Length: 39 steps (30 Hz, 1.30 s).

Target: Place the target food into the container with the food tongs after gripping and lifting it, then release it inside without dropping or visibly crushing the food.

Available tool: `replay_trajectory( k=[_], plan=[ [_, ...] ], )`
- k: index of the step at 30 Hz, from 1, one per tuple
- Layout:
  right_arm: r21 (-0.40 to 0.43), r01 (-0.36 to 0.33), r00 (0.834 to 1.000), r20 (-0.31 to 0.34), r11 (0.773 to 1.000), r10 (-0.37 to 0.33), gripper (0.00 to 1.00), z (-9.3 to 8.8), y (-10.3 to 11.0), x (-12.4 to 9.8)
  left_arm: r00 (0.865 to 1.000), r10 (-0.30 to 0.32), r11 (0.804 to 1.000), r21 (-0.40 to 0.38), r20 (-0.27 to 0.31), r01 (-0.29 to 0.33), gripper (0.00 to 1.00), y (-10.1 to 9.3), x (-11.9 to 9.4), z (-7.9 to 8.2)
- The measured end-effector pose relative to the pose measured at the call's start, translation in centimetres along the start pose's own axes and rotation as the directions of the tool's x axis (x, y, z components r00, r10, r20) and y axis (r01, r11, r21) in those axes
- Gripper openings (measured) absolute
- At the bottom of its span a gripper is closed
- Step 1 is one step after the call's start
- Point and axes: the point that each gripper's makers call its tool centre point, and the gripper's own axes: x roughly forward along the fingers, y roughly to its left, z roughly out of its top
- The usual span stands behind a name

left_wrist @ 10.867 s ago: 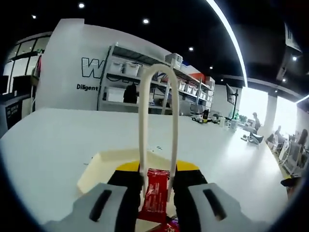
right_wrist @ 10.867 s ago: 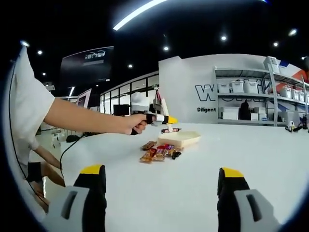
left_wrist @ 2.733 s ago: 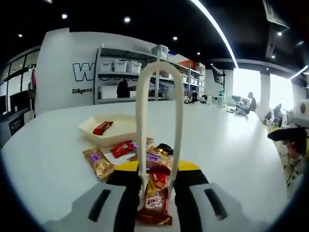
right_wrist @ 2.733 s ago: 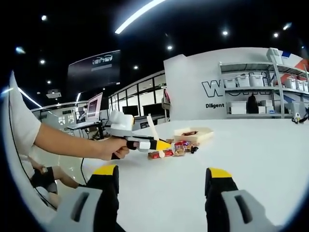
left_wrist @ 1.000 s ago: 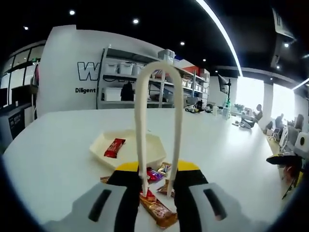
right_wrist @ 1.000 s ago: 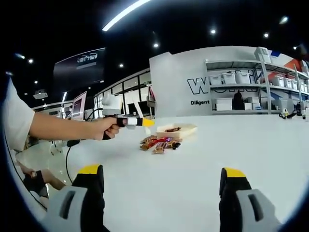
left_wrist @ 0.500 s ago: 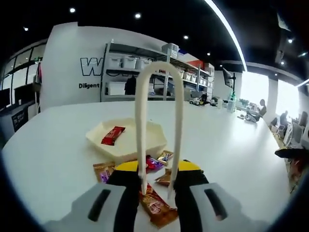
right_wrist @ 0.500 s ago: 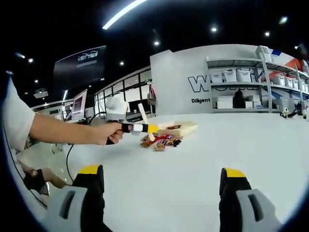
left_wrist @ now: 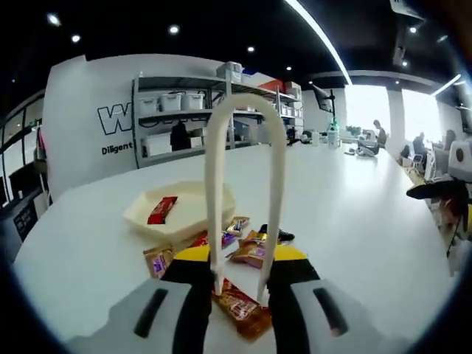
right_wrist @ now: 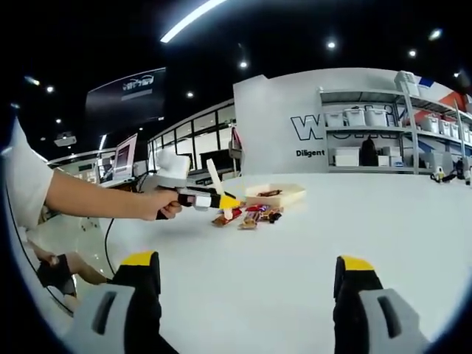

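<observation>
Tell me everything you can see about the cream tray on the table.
The cream tray is a shallow, angular, many-sided dish that looks like matte plastic, with low sloped walls. It sits flat on the white table, beyond the loose pile of wrapped snacks, whose nearest wrappers lie against or just short of its near edge. One red wrapped bar lies inside it, toward its left. In the right gripper view it appears small and distant, past the left hand-held gripper.
</observation>
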Motion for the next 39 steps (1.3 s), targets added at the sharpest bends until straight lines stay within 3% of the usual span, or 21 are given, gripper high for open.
replay_trajectory(
  k=[7, 11, 17, 19, 21, 22, 25, 30, 32, 35, 38, 39],
  plan=[
    [-0.007, -0.014, 1.0, 0.004, 1.0, 0.014, 0.97, 0.3, 0.8, 0.1, 0.995, -0.096, 0.995, 0.005, -0.038, 0.096, 0.26, -1.1, -2.0, -1.3],
    [-0.016, -0.027, 1.0, 0.002, 1.0, 0.027, 0.96, 0.5, 1.4, 0.3, 0.995, -0.088, 0.996, -0.025, -0.044, 0.087, 0.26, -0.4, -2.6, -2.0],
    [-0.029, -0.04, 0.999, -0.006, 0.999, 0.04, 0.96, 0.4, 2.0, 0.3, 0.999, -0.023, 0.998, -0.062, -0.027, 0.021, 0.26, 1.0, -2.7, -1.3],
    [-0.031, -0.039, 0.999, -0.008, 0.999, 0.038, 0.96, 0.3, 1.9, 0.1, 0.999, 0.007, 0.996, -0.088, -0.046, -0.011, 0.26, 1.3, -2.8, -1.3],
    [-0.026, -0.036, 0.999, -0.007, 0.999, 0.036, 0.96, 0.3, 1.8, 0.1, 0.996, 0.052, 0.99, -0.127, -0.066, -0.06, 0.26, 2.1, -2.8, -1.5],
    [-0.023, -0.034, 0.999, -0.007, 0.999, 0.034, 0.96, 0.3, 1.8, 0.1, 0.993, 0.081, 0.978, -0.185, -0.091, -0.097, 0.26, 2.4, -2.8, -1.8],
    [-0.025, -0.036, 0.999, -0.009, 0.999, 0.036, 0.95, 0.3, 1.9, 0.1, 0.988, 0.095, 0.965, -0.233, -0.124, -0.122, 0.27, 2.0, -2.5, -2.3],
    [-0.037, -0.047, 0.999, -0.018, 0.998, 0.046, 0.94, 0.1, 2.2, 0.0, 0.981, 0.125, 0.963, -0.218, -0.15, -0.156, 0.27, 0.9, -1.9, -2.1],
    [-0.044, -0.047, 0.999, -0.028, 0.998, 0.046, 0.94, -0.2, 2.1, -0.2, 0.973, 0.139, 0.98, -0.114, -0.182, -0.162, 0.27, 0.7, -1.7, -2.4],
    [-0.043, -0.044, 0.999, -0.026, 0.998, 0.043, 0.93, -0.2, 1.8, -0.5, 0.976, 0.081, 0.994, -0.061, -0.204, -0.095, 0.27, -0.7, -1.5, -2.7],
    [-0.033, -0.04, 0.999, -0.012, 0.999, 0.039, 0.93, 0.1, 1.6, -0.8, 0.971, 0.062, 0.996, -0.052, -0.232, -0.076, 0.26, -1.2, -1.9, -2.7],
    [-0.031, -0.04, 0.999, -0.011, 0.999, 0.04, 0.92, 0.1, 1.7, -0.8, 0.967, 0.025, 0.999, -0.034, -0.254, -0.035, 0.26, -1.7, -2.0, -2.9]
  ],
)
